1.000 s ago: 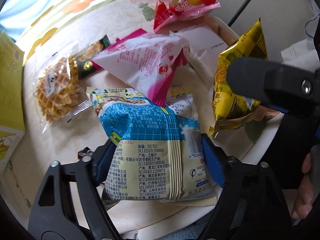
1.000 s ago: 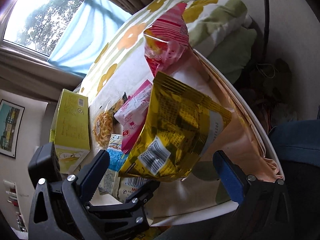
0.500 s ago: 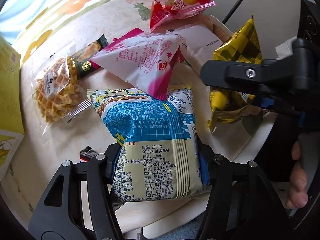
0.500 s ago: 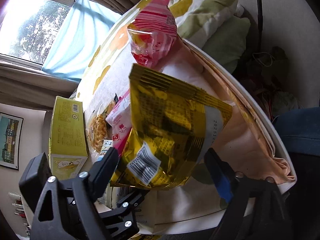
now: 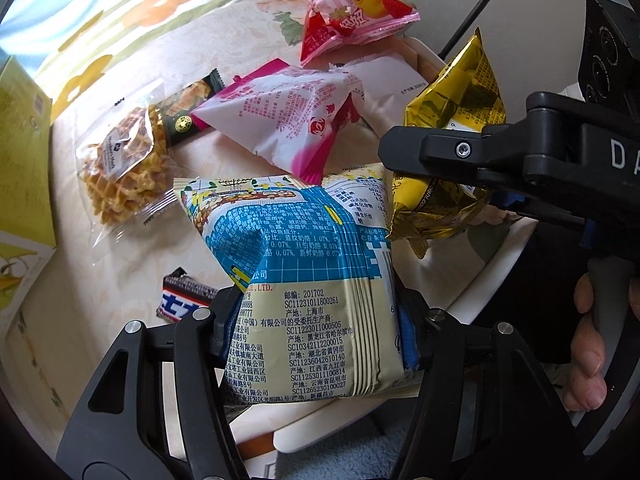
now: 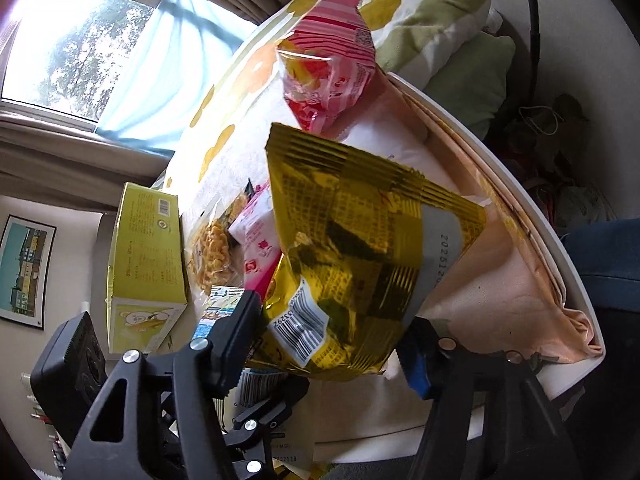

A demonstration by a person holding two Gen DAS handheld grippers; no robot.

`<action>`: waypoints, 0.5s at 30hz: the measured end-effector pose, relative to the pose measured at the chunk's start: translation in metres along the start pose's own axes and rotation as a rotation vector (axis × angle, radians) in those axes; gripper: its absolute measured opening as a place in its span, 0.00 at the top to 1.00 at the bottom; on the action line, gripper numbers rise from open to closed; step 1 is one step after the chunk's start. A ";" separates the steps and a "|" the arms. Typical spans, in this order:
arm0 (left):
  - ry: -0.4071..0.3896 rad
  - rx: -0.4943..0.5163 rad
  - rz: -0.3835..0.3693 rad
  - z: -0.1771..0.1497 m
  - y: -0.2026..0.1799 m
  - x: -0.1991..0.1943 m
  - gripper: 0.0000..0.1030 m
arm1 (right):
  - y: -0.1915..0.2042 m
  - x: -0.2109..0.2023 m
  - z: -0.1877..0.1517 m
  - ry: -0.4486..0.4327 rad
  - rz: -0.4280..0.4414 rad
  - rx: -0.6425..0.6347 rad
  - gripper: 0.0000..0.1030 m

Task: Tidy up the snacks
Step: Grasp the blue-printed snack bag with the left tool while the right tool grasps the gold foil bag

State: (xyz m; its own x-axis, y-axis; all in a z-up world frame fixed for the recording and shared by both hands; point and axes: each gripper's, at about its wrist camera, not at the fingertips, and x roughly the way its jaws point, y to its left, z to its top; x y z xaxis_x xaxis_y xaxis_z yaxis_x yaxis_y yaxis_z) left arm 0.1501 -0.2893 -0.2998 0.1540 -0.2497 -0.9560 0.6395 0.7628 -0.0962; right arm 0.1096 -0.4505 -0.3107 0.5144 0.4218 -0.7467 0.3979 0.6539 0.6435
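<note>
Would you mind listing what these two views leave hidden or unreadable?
- Left wrist view: the candy bar is half hidden behind the left tongs and the blue packet.
- Right wrist view: the gold bag in the right tongs covers most of the pink packet.

Left gripper (image 5: 320,326) and right gripper (image 6: 332,340) both clamped.

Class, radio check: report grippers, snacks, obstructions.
Left gripper shut on blue snack bag. Right gripper shut on gold snack bag. Pink packet overlaps blue bag's far edge.
</note>
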 end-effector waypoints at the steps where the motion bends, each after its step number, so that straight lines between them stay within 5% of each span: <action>1: -0.005 -0.003 0.003 0.000 0.000 -0.001 0.46 | 0.001 -0.002 0.000 -0.001 0.002 -0.008 0.42; 15: -0.105 -0.134 0.043 -0.020 0.002 -0.039 0.46 | 0.037 -0.034 -0.005 -0.012 0.033 -0.192 0.43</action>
State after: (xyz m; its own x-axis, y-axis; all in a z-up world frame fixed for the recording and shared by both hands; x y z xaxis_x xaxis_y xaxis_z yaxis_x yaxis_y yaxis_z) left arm 0.1303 -0.2656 -0.2688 0.2617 -0.2711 -0.9263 0.5260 0.8447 -0.0987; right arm 0.1029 -0.4374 -0.2631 0.5338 0.4381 -0.7232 0.2291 0.7484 0.6224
